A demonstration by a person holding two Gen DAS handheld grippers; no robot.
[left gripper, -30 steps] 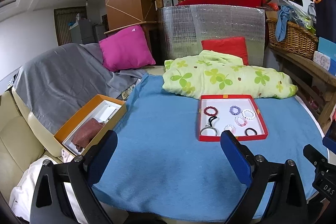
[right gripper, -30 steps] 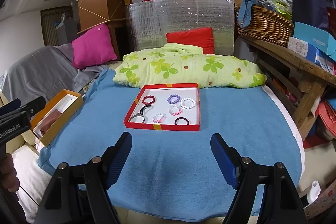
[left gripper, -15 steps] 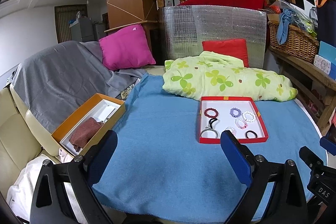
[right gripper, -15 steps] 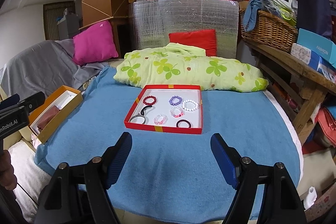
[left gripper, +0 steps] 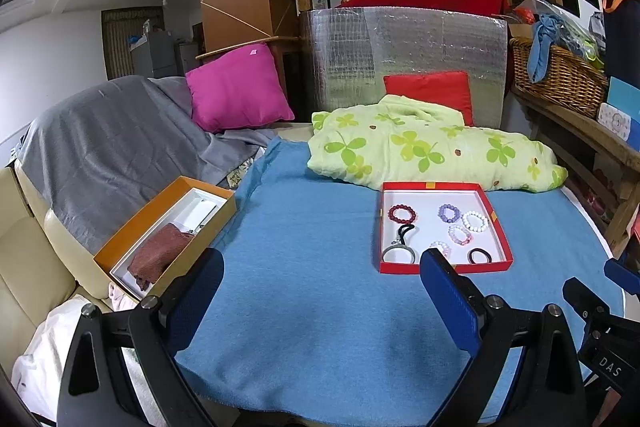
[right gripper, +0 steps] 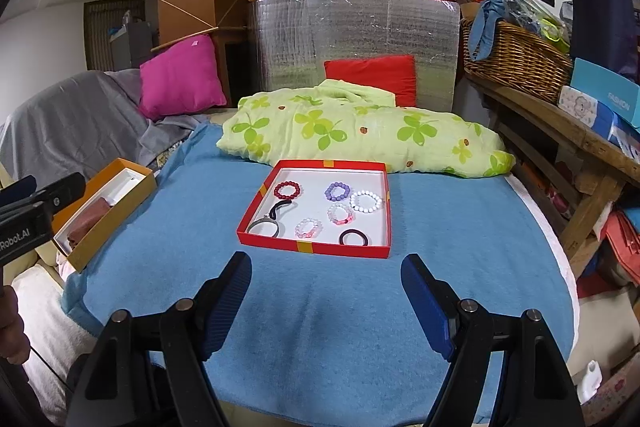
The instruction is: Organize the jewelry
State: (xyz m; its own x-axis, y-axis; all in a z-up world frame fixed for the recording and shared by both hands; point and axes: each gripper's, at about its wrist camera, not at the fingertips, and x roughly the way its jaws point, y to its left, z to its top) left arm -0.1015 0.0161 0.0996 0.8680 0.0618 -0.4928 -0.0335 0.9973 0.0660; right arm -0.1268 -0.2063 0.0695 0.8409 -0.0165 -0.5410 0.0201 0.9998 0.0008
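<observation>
Blue pads: the right gripper point(right gripper: 326, 287) hangs nearest the camera, its two fingers point(right gripper: 226, 297) spread wide with nothing between them, only cloth below.
Left gripper point(left gripper: 320, 291): black arms with the same blue pads, likewise spread wide and empty, above the near edge of the table.
Neighbour's view: the tip of the right gripper shows at the right edge of the left wrist view; the left gripper's body shows at the left edge of the right wrist view, with part of a hand point(right gripper: 10, 331) beneath it.
Blue cloth point(right gripper: 320, 307): covers the round table from the near edge to the far side.
Red tray point(right gripper: 316, 249): shallow, white inside, flat on the cloth just beyond the right gripper's fingertips, apart from them.
Jewelry in the tray, near row: a black band point(right gripper: 354, 237), a pale pink bead bracelet point(right gripper: 309, 227), and a grey ring on a black cord point(right gripper: 266, 225).
Middle: a pink bead bracelet point(right gripper: 341, 214), just beside a white bead bracelet point(right gripper: 366, 201).
Far row: a dark red bead bracelet point(right gripper: 287, 190) at left, a purple bead bracelet point(right gripper: 338, 191) at right.
Orange box point(right gripper: 106, 205): open, at the table's left edge, well apart from the tray, a brown cloth point(right gripper: 88, 223) inside.
Green clover-print blanket point(right gripper: 360, 131): bundled just behind the tray.
Behind it: a red cushion point(right gripper: 372, 75) against a silver foil panel point(right gripper: 352, 39), a magenta pillow point(right gripper: 180, 79) to the left.
Far right: a wicker basket point(right gripper: 516, 59) on a wooden shelf.
</observation>
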